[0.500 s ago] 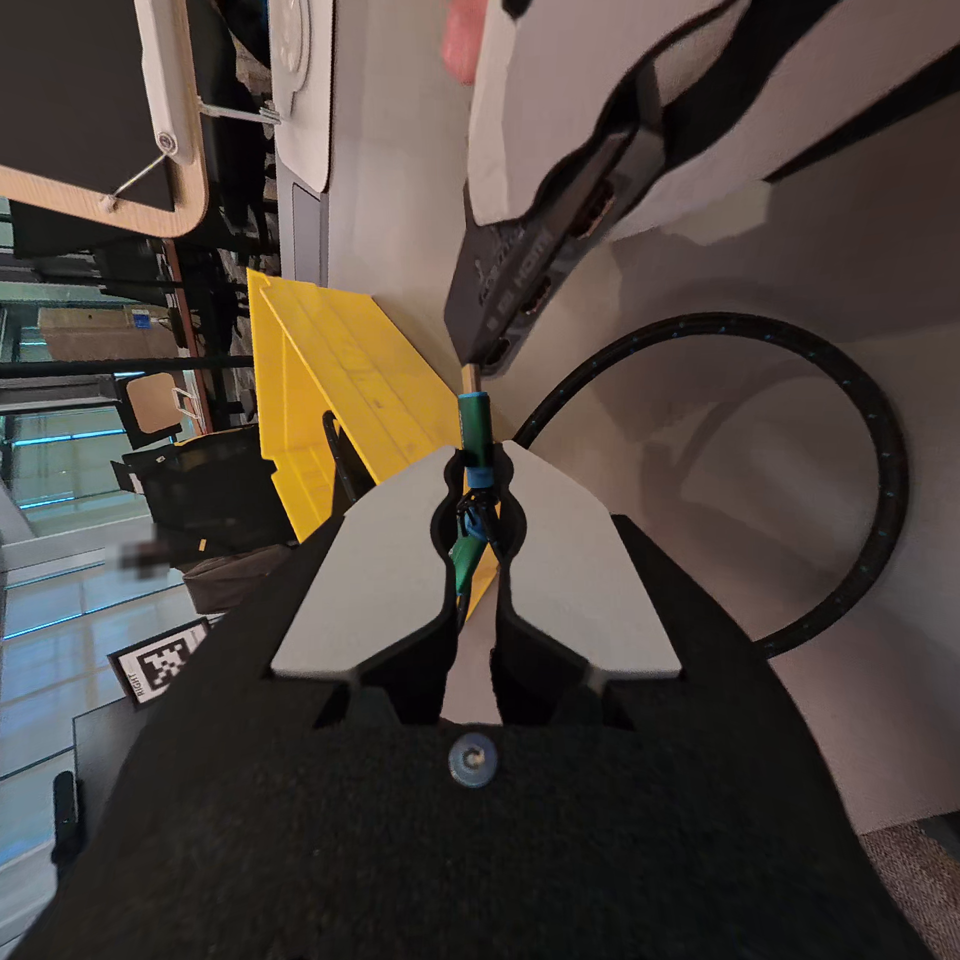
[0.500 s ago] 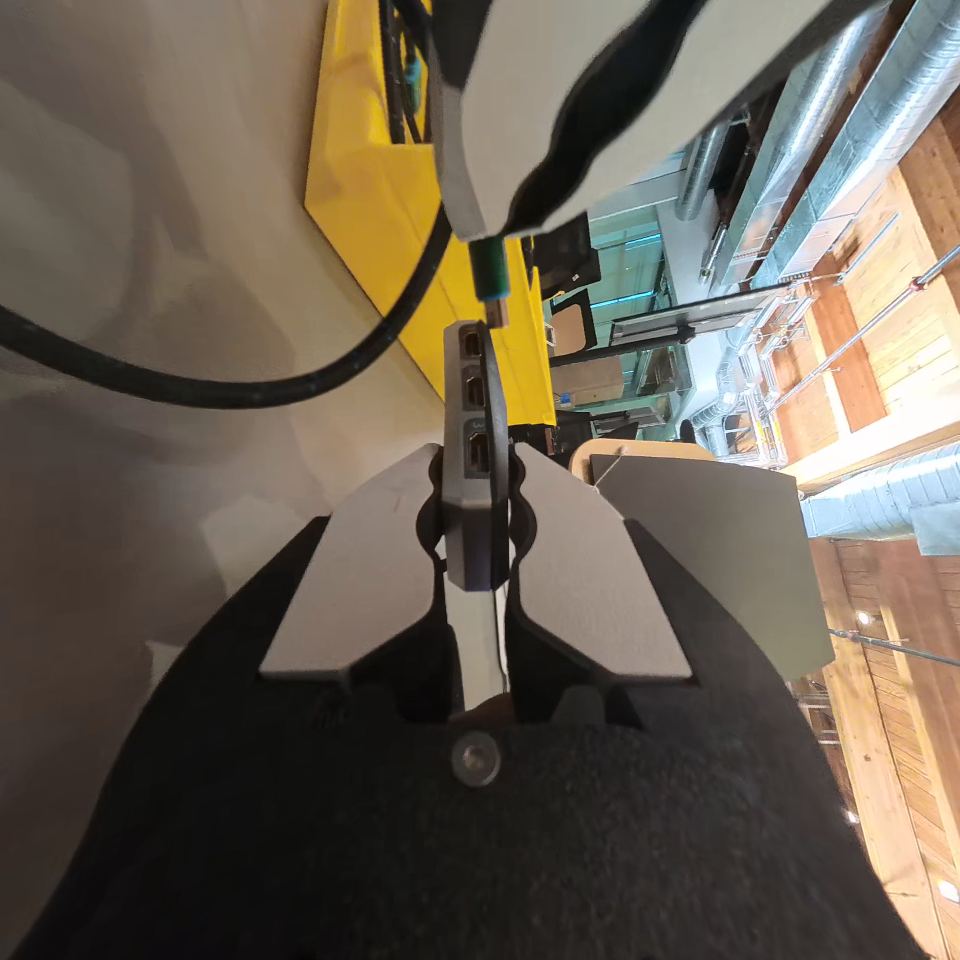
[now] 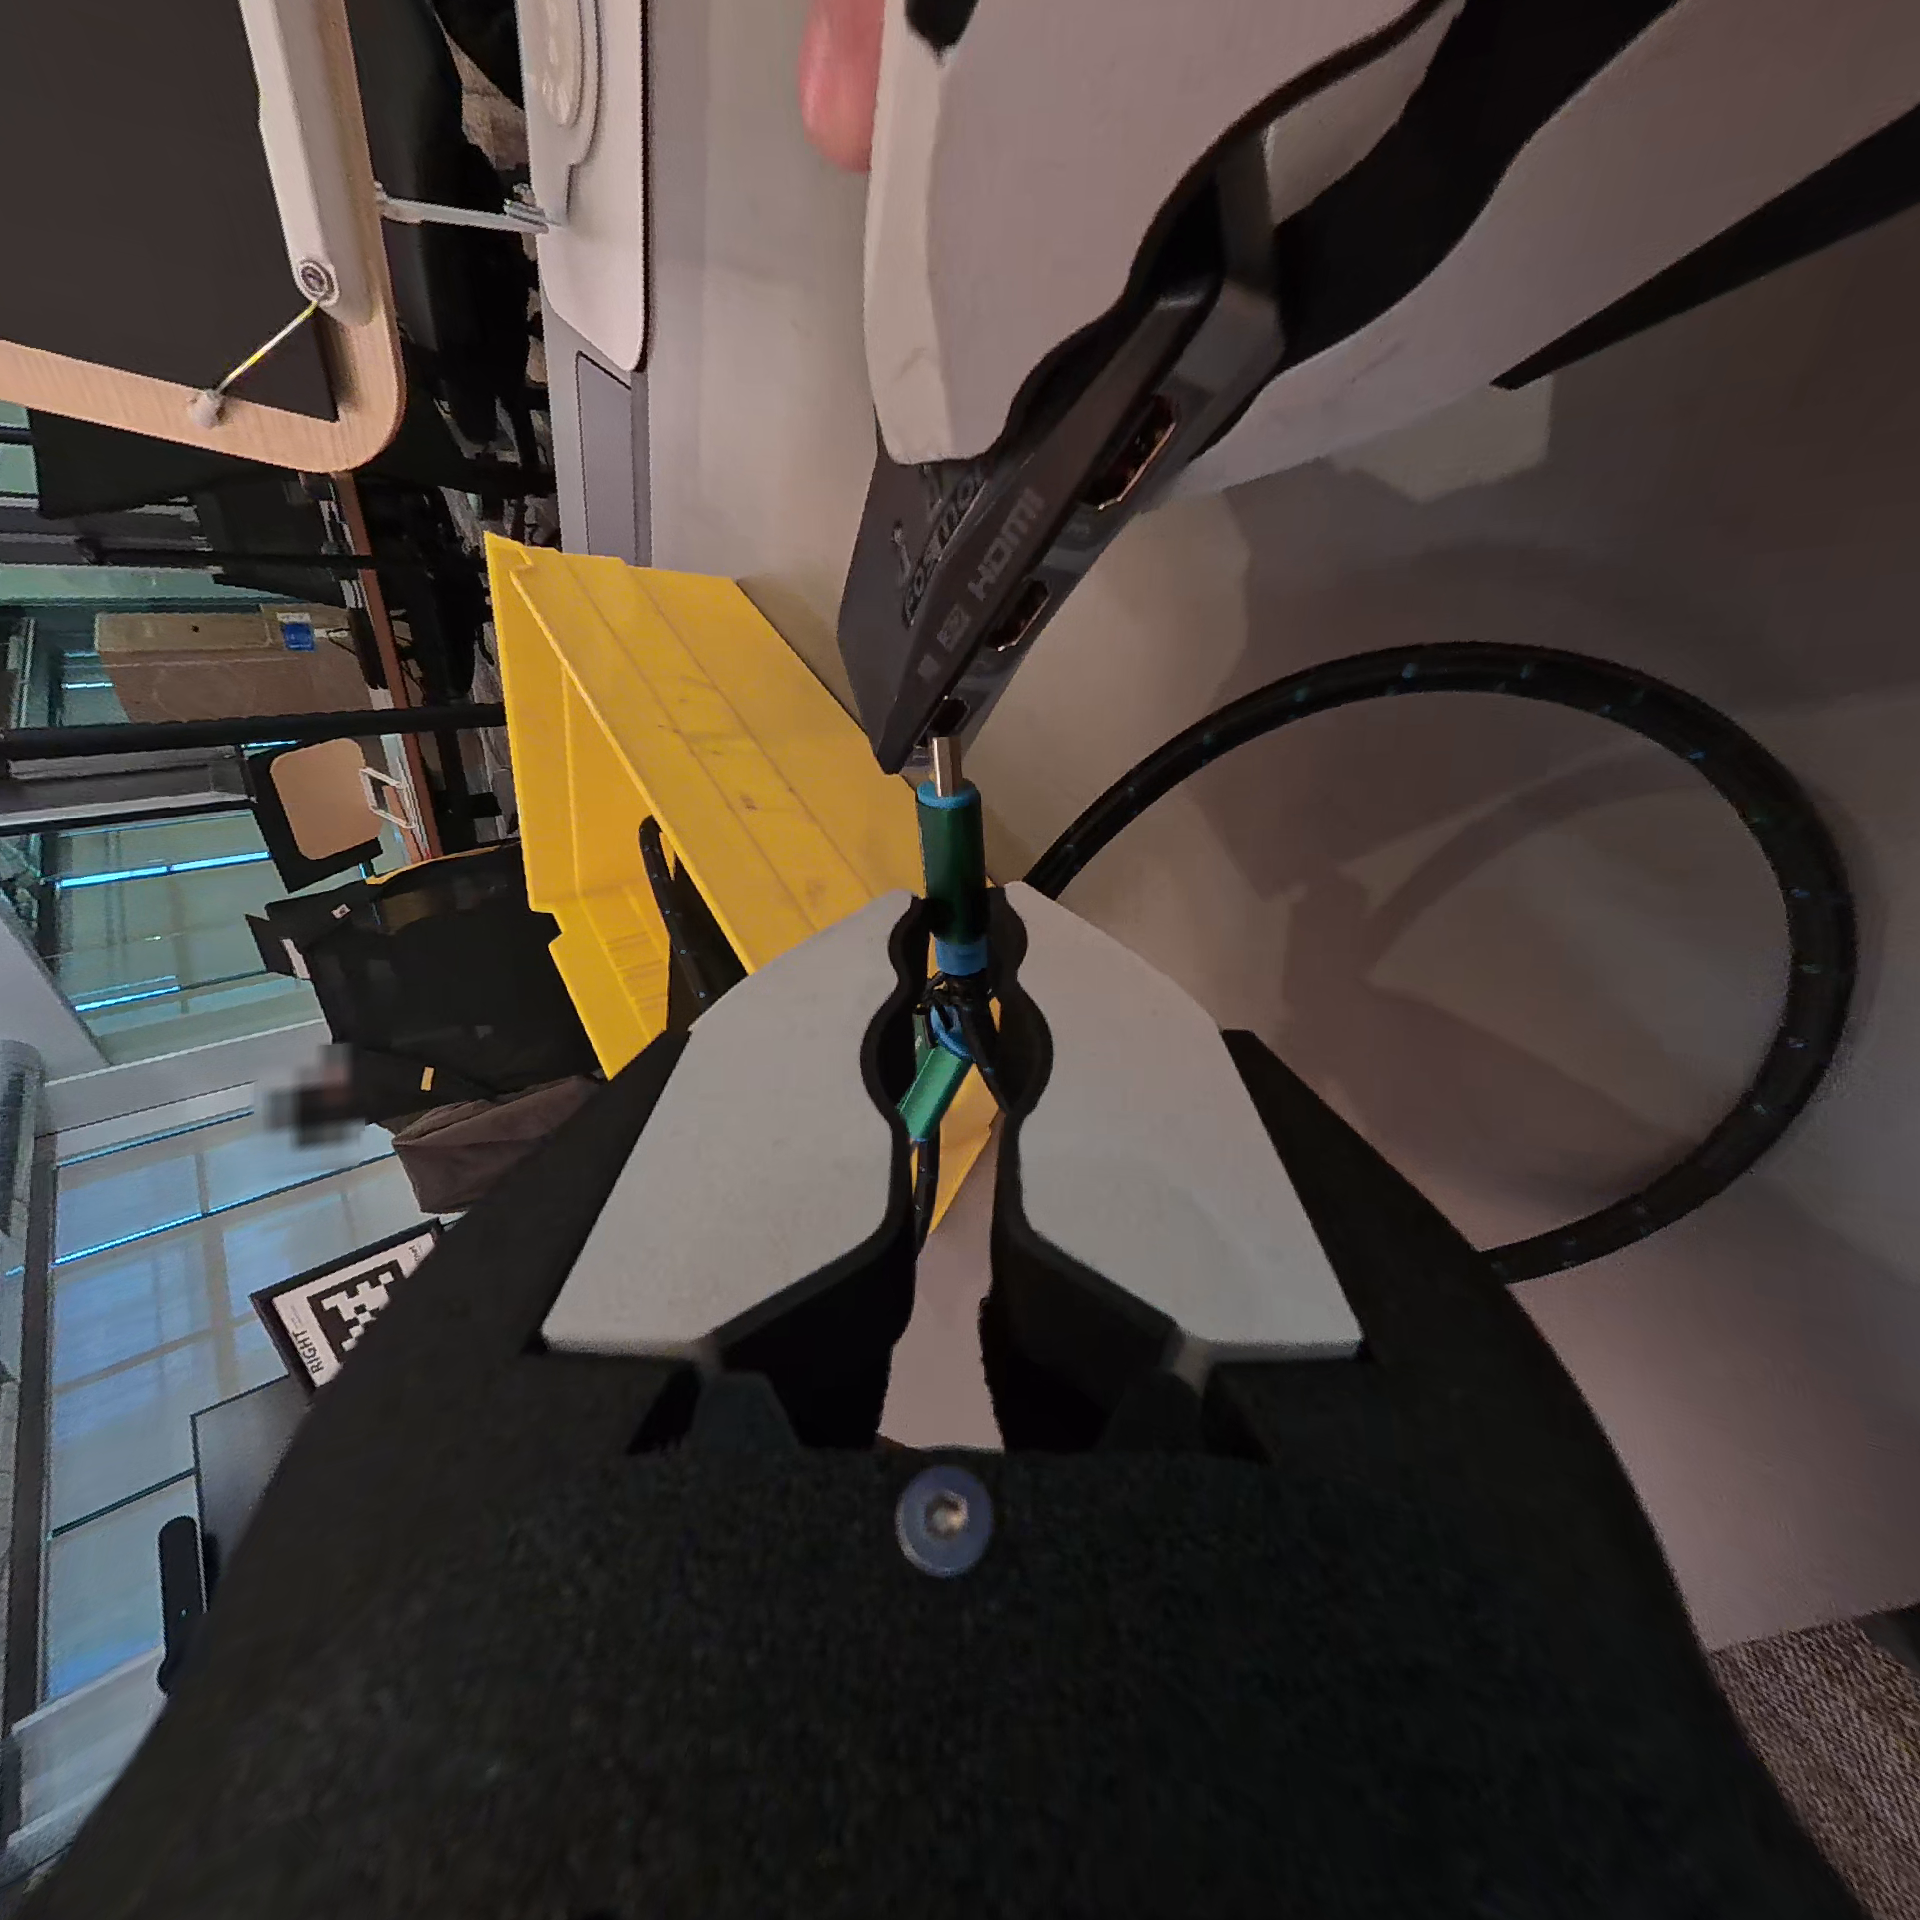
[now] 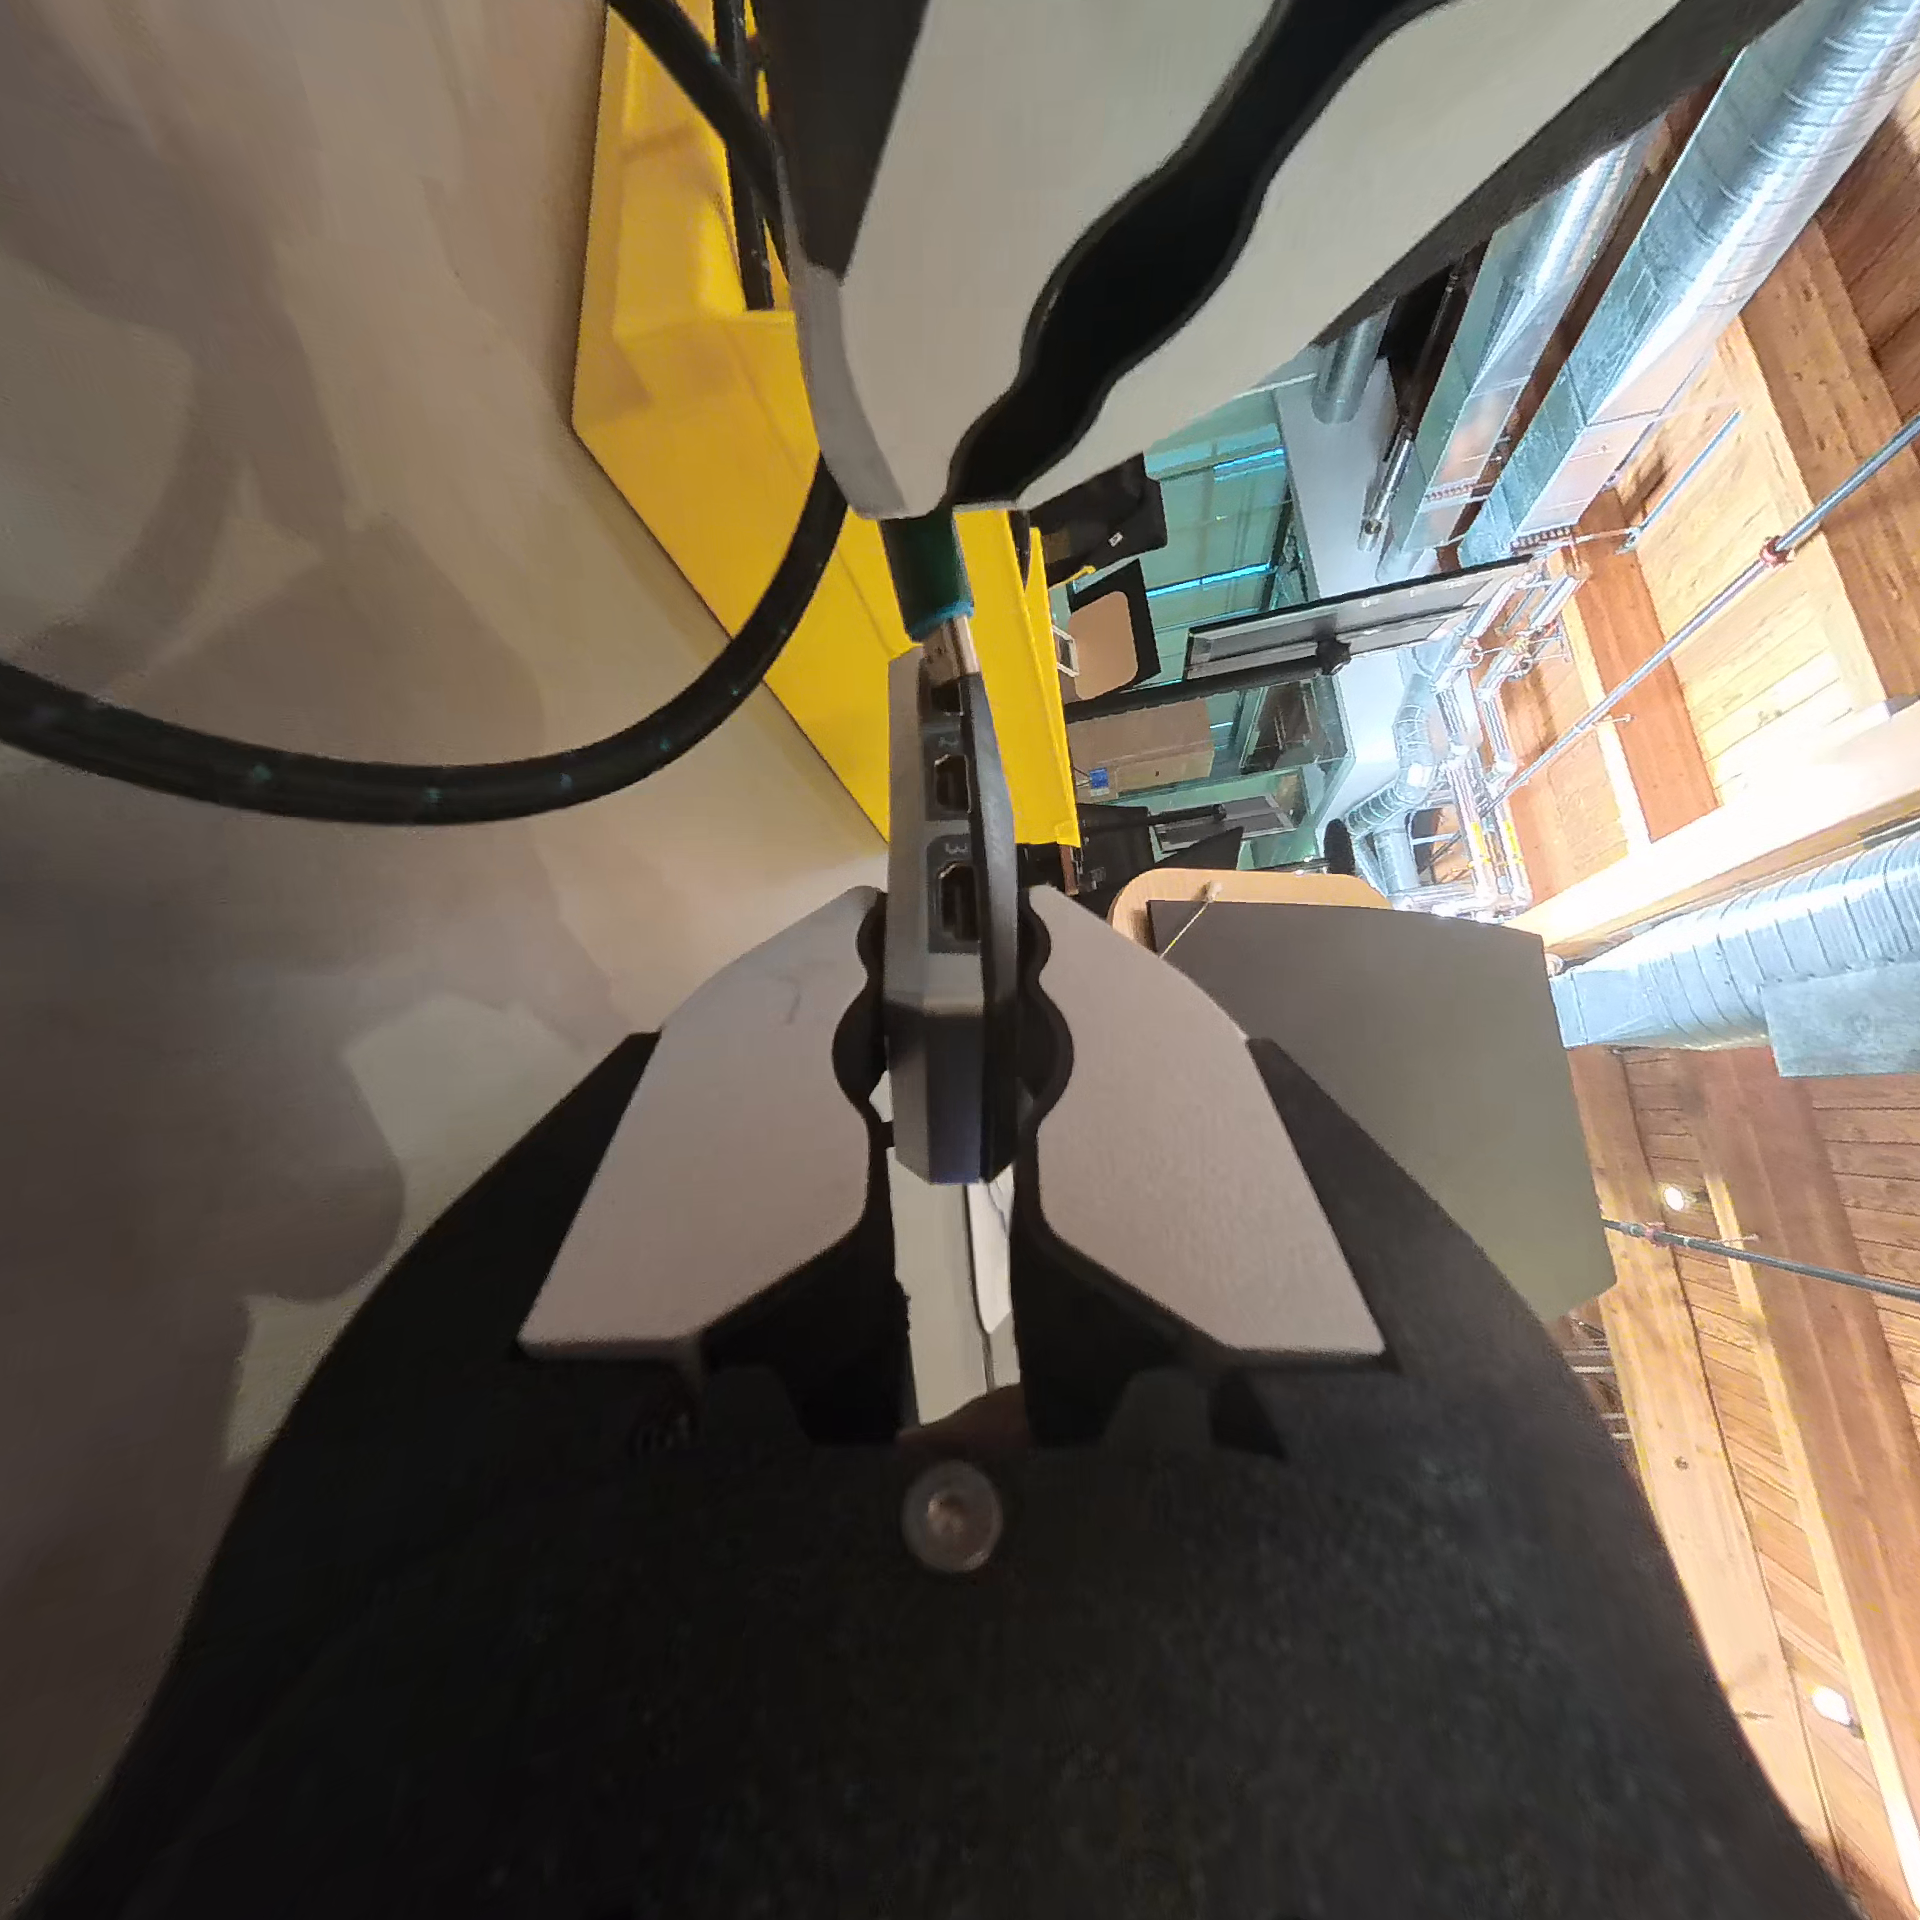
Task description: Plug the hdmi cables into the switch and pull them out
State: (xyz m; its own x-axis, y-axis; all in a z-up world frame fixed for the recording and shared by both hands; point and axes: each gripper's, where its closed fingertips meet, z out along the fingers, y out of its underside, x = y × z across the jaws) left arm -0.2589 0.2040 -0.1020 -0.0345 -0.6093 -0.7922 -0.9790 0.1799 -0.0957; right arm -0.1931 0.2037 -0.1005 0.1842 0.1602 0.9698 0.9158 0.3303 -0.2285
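- While the left gripper [image 3: 951, 914] clamps one green plug [image 3: 948, 852], the right gripper [image 4: 951, 925] pinches one dark switch [image 4: 940, 997].
- Three ports show along the switch edge; the plug's metal tip sits at the farthest port, depth unclear.
- One black cable [image 3: 1714, 935] loops right over the table [image 3: 1558, 1455].
- One yellow bin [image 3: 675, 748] at left holds more cable.

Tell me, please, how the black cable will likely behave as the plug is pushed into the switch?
The black cable arcs in a wide loop, so it is probably springy and may tug sideways on the green plug. The left gripper pinches that plug, so it should stay straight. The switch, clamped in the right gripper, looks rigid.
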